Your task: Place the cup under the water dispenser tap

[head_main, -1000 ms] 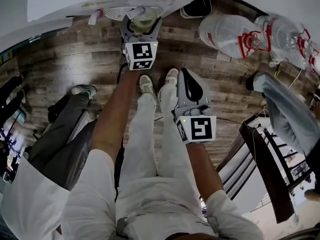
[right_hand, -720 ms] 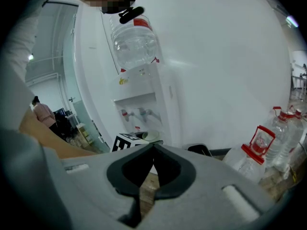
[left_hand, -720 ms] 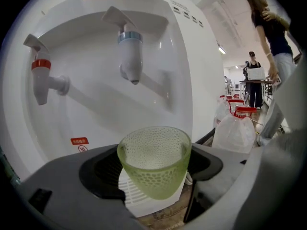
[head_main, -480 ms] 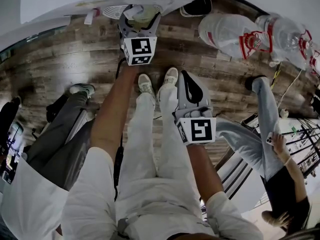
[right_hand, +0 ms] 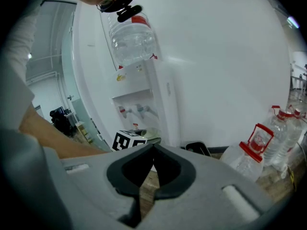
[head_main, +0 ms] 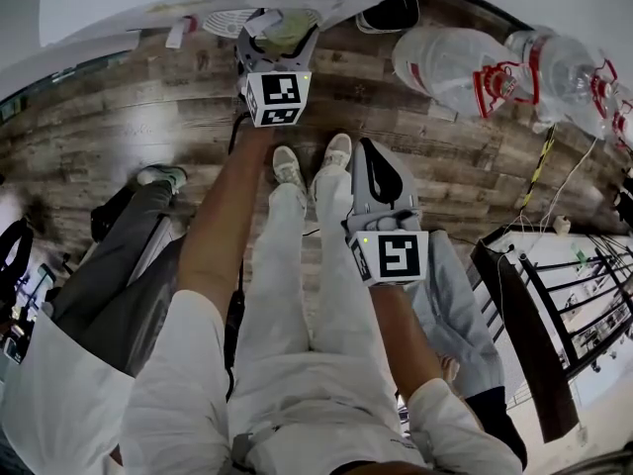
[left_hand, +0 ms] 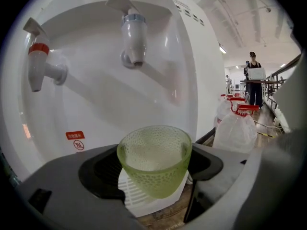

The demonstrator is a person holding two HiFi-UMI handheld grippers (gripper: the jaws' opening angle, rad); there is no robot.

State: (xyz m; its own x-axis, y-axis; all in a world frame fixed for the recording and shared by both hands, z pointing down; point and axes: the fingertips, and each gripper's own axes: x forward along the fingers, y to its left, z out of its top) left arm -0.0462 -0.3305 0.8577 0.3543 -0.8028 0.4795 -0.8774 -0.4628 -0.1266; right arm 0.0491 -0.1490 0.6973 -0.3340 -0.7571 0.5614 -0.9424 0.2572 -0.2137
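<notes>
Two taps on the water dispenser [left_hand: 192, 80] face the left gripper [head_main: 282, 28]: a red-handled tap [left_hand: 38, 63] at the left of its view and a blue-collared tap [left_hand: 133, 40] nearer the middle. The left fingers stand wide and are clamped on the cup [left_hand: 154, 159], a green dimpled glass, one pad on each side of its wall. The cup is held tilted over the white drip tray [left_hand: 136, 202], below the blue-collared tap and slightly to the right of its spout. Whether its base touches the grille cannot be told. The right gripper [right_hand: 152, 152] hangs low by the person's right leg, fingers together on nothing. Risks, as judged from here: released at this tilt, the cup could rock or topple on the grille. Left off-centre, a stream from the spout could strike the rim or miss it. A lift to correct the position could knock the rim against the spout. The dimpled glass wall could slip if the squeeze eases early. Drifting left would put the cup under the red-handled tap, probably the hot one. Containers: the cup shows no water and appears empty. The inverted bottle [right_hand: 132, 40] on top of the dispenser looks clear, its level not readable. The large bottles [head_main: 455, 67] lying on the floor are clear too, contents uncertain.
</notes>
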